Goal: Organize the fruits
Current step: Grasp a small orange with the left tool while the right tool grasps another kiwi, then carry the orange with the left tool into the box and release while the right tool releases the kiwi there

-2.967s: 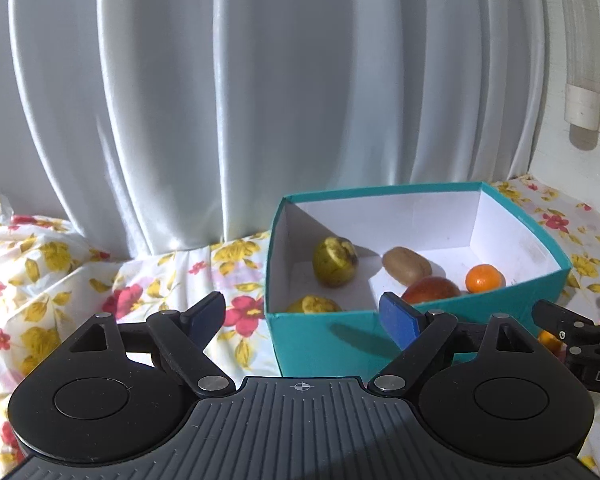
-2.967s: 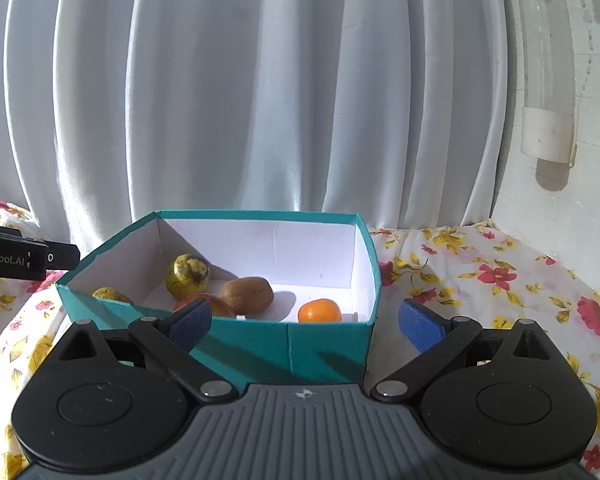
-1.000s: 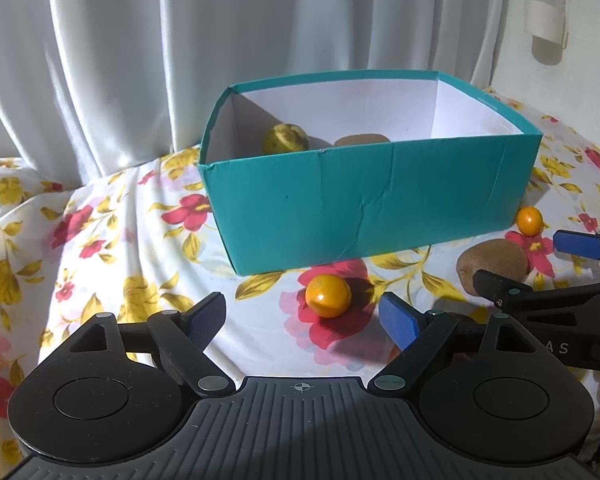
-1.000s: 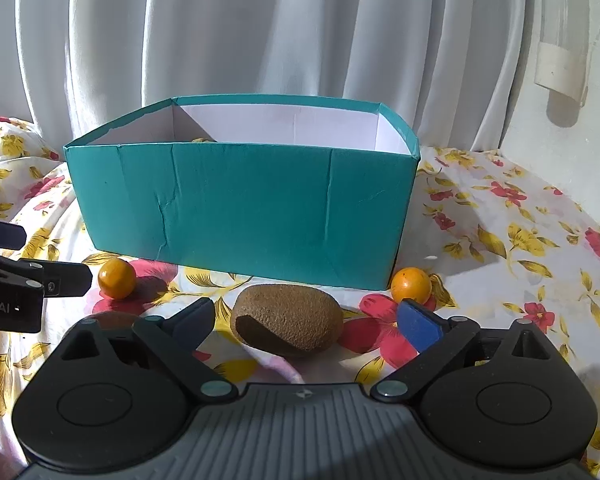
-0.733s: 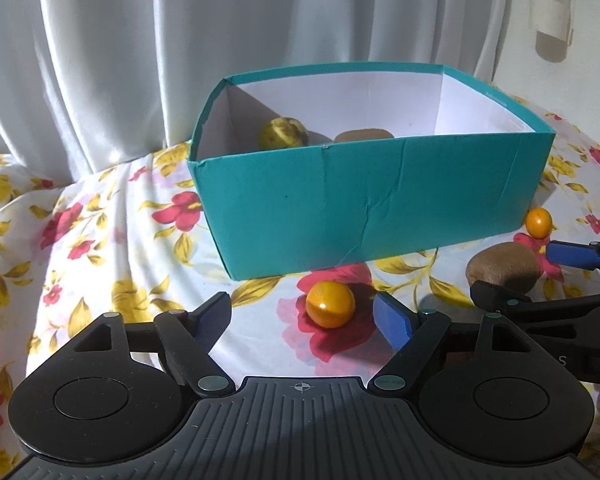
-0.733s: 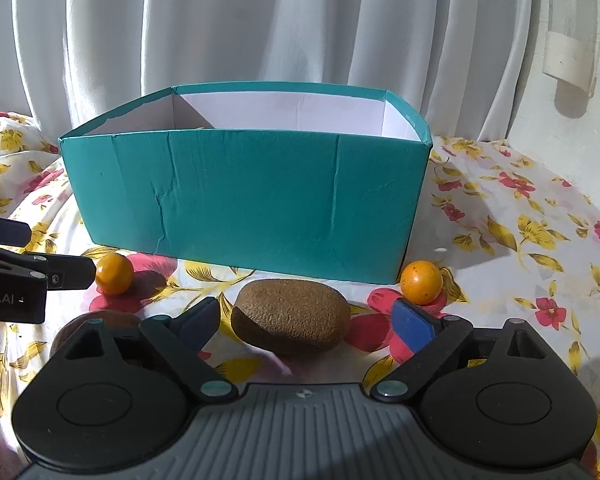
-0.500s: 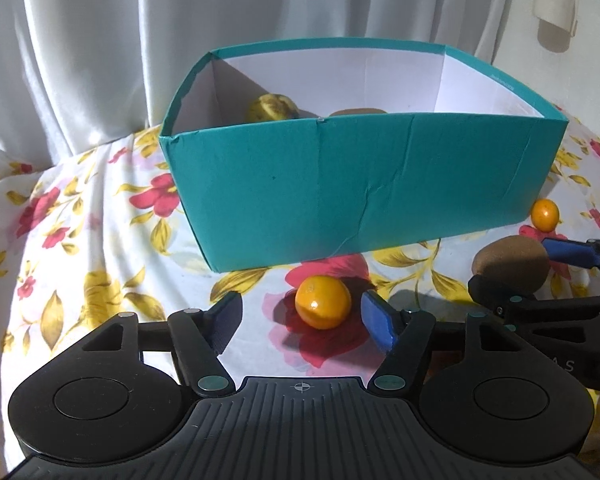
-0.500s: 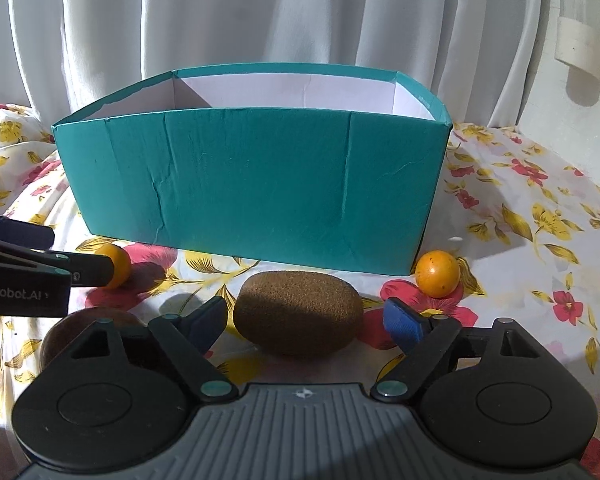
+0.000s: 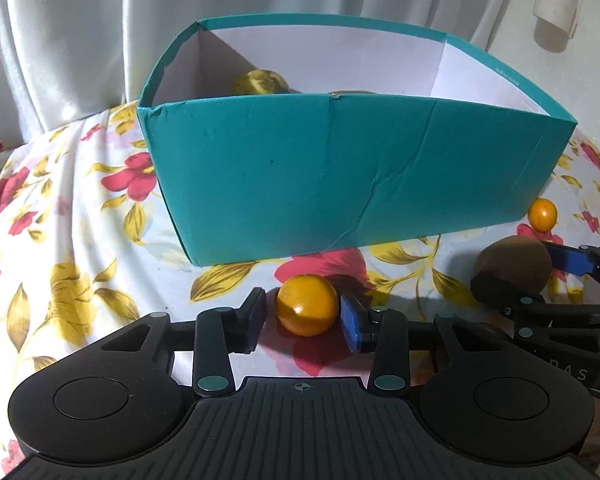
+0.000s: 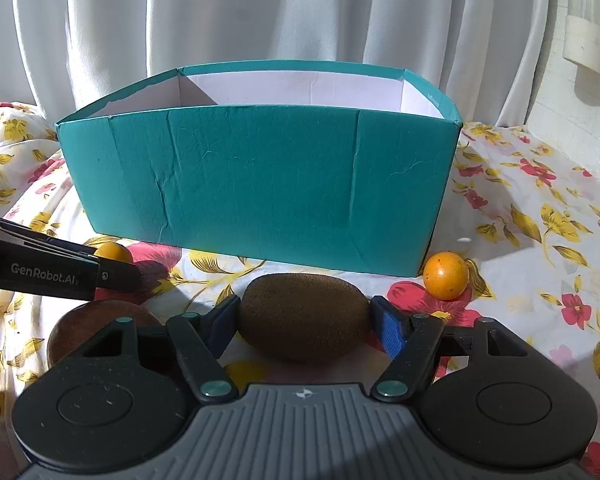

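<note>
Floral cloth (image 9: 80,248): 2 oranges (image 10: 446,275), 1 kiwi (image 10: 304,316).

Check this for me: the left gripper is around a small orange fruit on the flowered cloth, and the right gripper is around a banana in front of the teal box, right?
Not quite. The right gripper is around a brown kiwi, not a banana; the right wrist view shows this. The rest holds: the left gripper brackets the small orange fruit before the teal box.
</note>
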Demonstrator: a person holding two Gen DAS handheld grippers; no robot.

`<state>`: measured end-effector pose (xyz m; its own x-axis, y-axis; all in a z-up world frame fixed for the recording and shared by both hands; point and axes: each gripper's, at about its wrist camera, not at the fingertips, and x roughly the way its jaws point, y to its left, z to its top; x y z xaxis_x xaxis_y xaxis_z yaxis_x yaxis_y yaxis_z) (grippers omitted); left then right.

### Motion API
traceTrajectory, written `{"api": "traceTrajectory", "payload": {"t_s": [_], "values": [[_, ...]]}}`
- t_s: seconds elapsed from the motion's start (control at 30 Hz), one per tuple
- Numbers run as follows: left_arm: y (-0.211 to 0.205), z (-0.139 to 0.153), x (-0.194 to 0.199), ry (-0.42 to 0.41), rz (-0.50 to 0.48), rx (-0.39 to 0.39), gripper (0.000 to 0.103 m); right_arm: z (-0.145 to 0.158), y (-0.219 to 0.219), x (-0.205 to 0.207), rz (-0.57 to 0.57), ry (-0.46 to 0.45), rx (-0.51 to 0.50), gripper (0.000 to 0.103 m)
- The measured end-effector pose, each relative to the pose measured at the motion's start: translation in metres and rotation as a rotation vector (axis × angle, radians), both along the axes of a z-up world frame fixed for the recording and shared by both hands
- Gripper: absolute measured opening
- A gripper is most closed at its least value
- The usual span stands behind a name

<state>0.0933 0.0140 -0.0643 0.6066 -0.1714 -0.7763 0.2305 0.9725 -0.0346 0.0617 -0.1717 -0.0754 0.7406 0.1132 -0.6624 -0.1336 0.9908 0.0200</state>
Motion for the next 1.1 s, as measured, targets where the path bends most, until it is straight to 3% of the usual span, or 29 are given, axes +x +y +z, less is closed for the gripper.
{"api": "traceTrajectory", "payload": {"t_s": [0.27,0.57,0.87,1.1], "values": [[0.000,0.002,-0.003,-0.006,-0.004,0.019,0.036,-0.001,0.000,0.001,-0.004,0.004,0.006,0.071],[0.004,0.025,-0.020,-0.065,0.020,0.023,0.036,0.006,0.000,-0.007,-0.019,-0.017,-0.027,0.069],[-0.006,0.052,-0.026,-0.097,0.079,0.089,0.036,0.041,-0.014,-0.020,-0.053,-0.097,0.005,0.069],[-0.017,0.095,-0.015,-0.167,0.126,0.127,0.036,0.086,-0.021,-0.016,-0.051,-0.203,0.021,0.069]]}}
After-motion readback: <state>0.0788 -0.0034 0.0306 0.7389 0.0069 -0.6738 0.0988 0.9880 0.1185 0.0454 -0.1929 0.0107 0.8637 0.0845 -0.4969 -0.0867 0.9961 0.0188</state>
